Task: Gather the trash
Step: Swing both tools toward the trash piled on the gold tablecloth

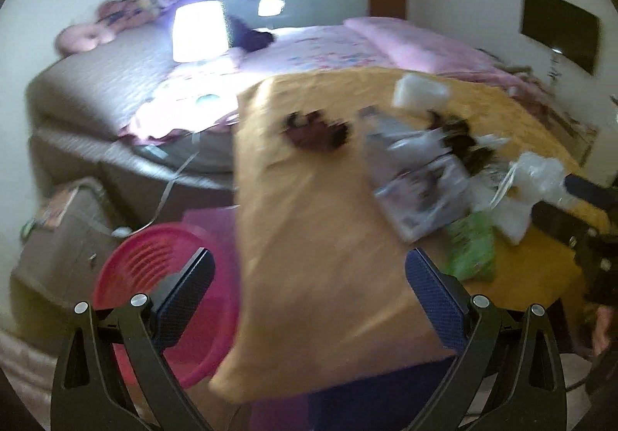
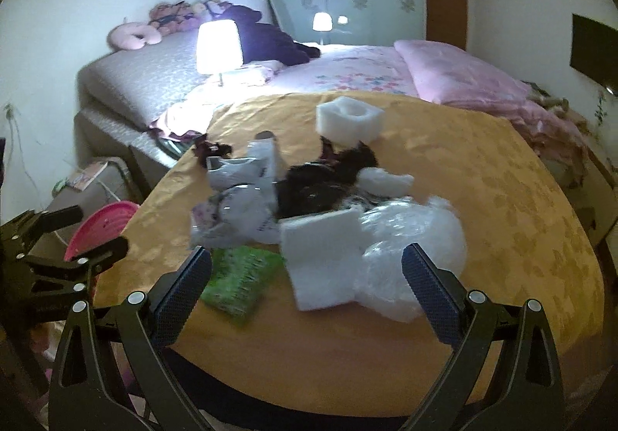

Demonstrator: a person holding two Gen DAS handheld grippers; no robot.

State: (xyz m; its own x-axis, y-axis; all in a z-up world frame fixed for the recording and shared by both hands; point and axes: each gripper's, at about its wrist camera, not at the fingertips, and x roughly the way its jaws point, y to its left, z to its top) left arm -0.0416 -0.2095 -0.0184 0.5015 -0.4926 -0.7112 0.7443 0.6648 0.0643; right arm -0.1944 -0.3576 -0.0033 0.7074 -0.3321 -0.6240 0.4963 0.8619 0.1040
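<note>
Across the upper frame, bed [image 2: 347,75] with lit lamp [image 2: 216,46]; below it, yellow-clothed table [image 2: 502,207]. Mid-frame on the cloth, trash pile [image 2: 309,191]: clear plastic wrap [image 2: 417,238], flat white foam sheet [image 2: 324,261] with long axis running toward the lower edge, green packet [image 2: 239,276]. Lower left, pink bin [image 1: 154,276]. Left gripper [image 1: 309,299] and right gripper [image 2: 307,292] both spread wide, grasping nothing.

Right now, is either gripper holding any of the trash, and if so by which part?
Nothing is held. The left gripper and the right gripper both have their jaws wide apart with nothing between them; the foam sheet and plastic wrap lie on the table.
</note>
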